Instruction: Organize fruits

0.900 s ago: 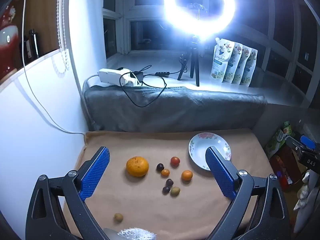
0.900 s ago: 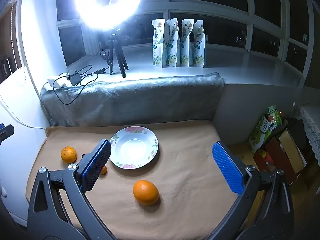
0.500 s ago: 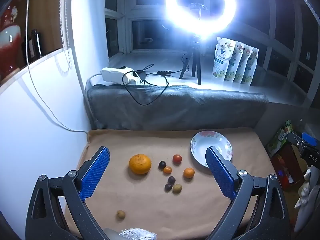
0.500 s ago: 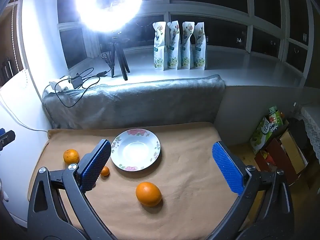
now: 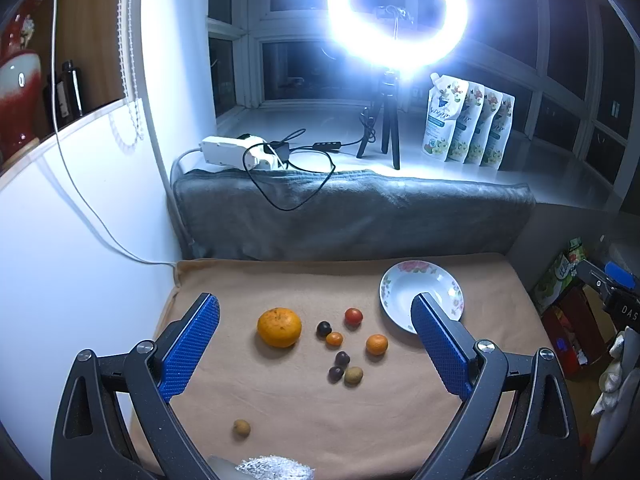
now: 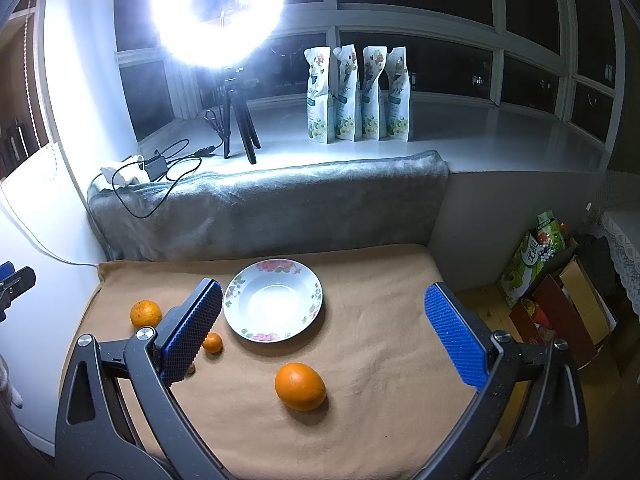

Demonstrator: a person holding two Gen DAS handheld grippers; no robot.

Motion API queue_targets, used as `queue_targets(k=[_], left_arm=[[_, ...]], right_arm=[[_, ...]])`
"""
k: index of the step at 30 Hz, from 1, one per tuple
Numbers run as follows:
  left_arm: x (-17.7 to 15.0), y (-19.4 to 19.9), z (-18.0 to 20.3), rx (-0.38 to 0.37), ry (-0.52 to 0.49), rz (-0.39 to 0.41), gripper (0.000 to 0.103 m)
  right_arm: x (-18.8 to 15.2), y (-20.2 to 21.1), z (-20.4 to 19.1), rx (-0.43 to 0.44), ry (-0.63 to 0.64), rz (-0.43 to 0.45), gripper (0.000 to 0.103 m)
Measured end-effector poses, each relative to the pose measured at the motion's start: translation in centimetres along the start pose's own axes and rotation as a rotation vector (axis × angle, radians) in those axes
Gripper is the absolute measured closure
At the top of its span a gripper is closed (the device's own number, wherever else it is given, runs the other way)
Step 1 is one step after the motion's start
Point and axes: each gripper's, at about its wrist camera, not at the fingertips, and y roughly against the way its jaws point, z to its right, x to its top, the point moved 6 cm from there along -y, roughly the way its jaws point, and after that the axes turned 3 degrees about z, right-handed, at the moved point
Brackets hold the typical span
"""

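Note:
A white floral plate (image 5: 440, 280) (image 6: 240, 292) stands empty on the tan cloth (image 5: 300, 400). A large mandarin (image 5: 279, 327) (image 6: 145, 313) lies left. Beside it lie a red tomato (image 5: 353, 316), a small orange (image 5: 377, 344) (image 6: 212, 343), a smaller orange fruit (image 5: 334, 339), dark grapes (image 5: 323, 329) and a brown fruit (image 5: 353, 375). Another brown fruit (image 5: 241, 428) lies near the front. A big orange (image 6: 300, 386) lies in front of the plate. My left gripper (image 5: 316, 344) and right gripper (image 6: 324, 336) are open and empty above the cloth.
A grey blanket (image 5: 352, 212) lines the back edge under a windowsill with a ring light (image 5: 396, 20), cables, a power strip (image 5: 236, 152) and pouches (image 5: 468, 124). A white wall (image 5: 80, 220) bounds the left. Boxes and bags (image 6: 560, 292) sit on the floor at right.
Both grippers have drawn back and risen slightly, so the fruits and plate look a little farther away. Nothing on the cloth has moved.

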Motion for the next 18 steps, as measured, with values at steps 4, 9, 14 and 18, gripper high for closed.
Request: queue_targets(k=[4,9,14,18], left_arm=[[0.04,-0.01,-0.02,0.000,-0.001,0.000,0.006],[0.24,0.02,-0.08,0.002,0.004,0.006,0.006],[0.56,0.24,-0.30,0.004,0.008,0.016,0.006],[0.68,0.23,-0.36,0.006,0.009,0.021,0.006]], right_arm=[[0.18,0.13,-0.02,0.006,-0.006,-0.002,0.000],[0.22,0.19,-0.11,0.008,-0.008,0.001,0.000],[0.51,0.02,-0.38,0.015,-0.010,0.004,0.000],[0.60,-0.01,-0.41,0.020,-0.013,0.006,0.000]])
